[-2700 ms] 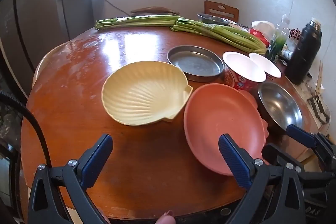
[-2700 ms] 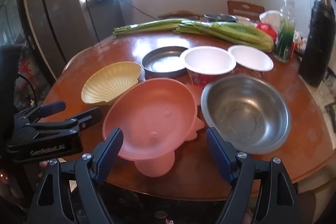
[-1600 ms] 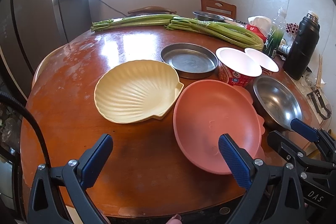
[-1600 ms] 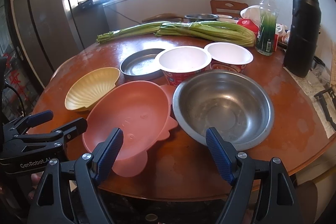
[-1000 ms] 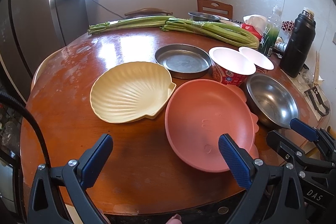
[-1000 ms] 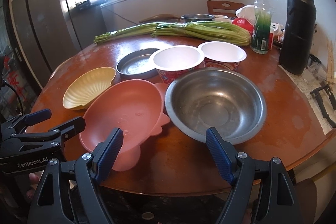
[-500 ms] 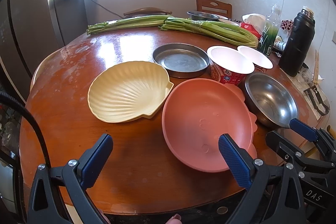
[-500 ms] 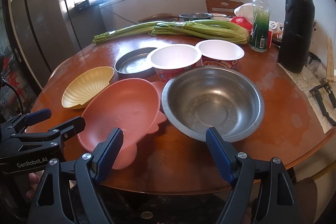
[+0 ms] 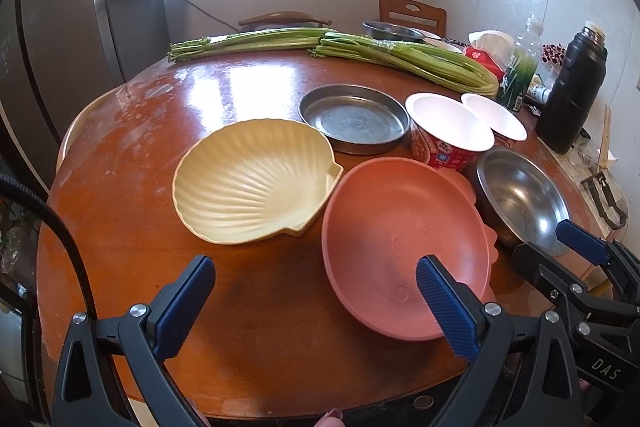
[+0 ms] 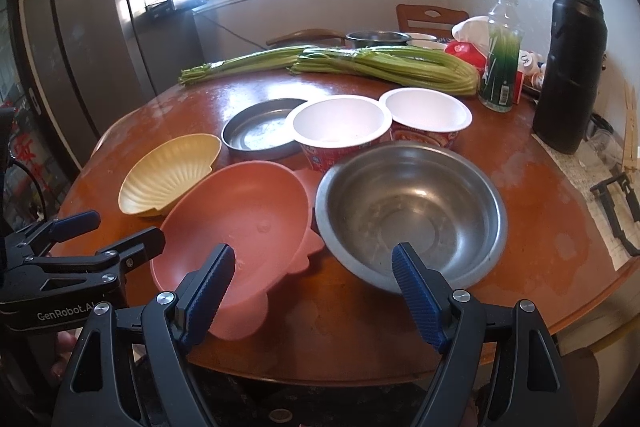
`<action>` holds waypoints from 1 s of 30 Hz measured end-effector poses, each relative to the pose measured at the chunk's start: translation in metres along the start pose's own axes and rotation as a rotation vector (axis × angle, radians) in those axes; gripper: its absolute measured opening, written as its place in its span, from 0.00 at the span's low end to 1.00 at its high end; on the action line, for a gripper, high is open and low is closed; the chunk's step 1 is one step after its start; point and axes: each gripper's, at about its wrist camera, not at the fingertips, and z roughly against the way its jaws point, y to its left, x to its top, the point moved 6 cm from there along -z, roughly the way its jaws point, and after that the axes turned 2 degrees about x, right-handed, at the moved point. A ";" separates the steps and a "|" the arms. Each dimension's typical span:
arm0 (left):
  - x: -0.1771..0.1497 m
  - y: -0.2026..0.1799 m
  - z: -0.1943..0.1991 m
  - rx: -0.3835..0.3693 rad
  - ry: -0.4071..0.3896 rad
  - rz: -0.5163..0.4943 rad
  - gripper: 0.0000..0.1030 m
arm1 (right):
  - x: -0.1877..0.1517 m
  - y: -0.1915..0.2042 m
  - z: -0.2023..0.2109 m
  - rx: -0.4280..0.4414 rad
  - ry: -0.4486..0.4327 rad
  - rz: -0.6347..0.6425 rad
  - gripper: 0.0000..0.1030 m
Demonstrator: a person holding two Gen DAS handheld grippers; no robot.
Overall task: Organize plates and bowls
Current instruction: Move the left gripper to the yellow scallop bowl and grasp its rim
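- Shell-shaped plate (image 9: 256,183) — pale yellow, with ribs fanning out across it.
- Fish-shaped plate (image 9: 400,243) — a flat salmon pink.
- Round metal pan (image 9: 354,118) and steel bowl (image 10: 412,211) — dull silver-grey, the bowl brighter where light strikes it.
- Two paper bowls (image 10: 344,131) — white inside, red printed outside with blue marks.
- Table (image 9: 132,235) — glossy reddish-brown wood, with pale window glare on the far side.
- Celery bundles (image 9: 400,57) — light green.
- Flask (image 10: 574,75) — black with a silver rim.
- Left hand-held gripper (image 9: 314,303) and right hand-held gripper (image 10: 314,285) — black frames, blue ribbed finger pads.
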 end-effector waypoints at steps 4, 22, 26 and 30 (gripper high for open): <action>0.007 0.012 0.000 0.003 -0.001 0.025 0.98 | 0.016 0.009 -0.001 0.022 -0.010 0.007 0.80; 0.019 0.102 -0.033 0.047 0.080 0.195 0.98 | 0.080 0.088 -0.069 0.161 0.116 0.194 0.80; 0.020 0.111 -0.045 0.041 0.110 0.208 0.98 | 0.078 0.100 -0.099 0.194 0.198 0.213 0.78; 0.021 0.113 -0.058 0.034 0.136 0.208 0.98 | 0.077 0.102 -0.121 0.195 0.233 0.203 0.76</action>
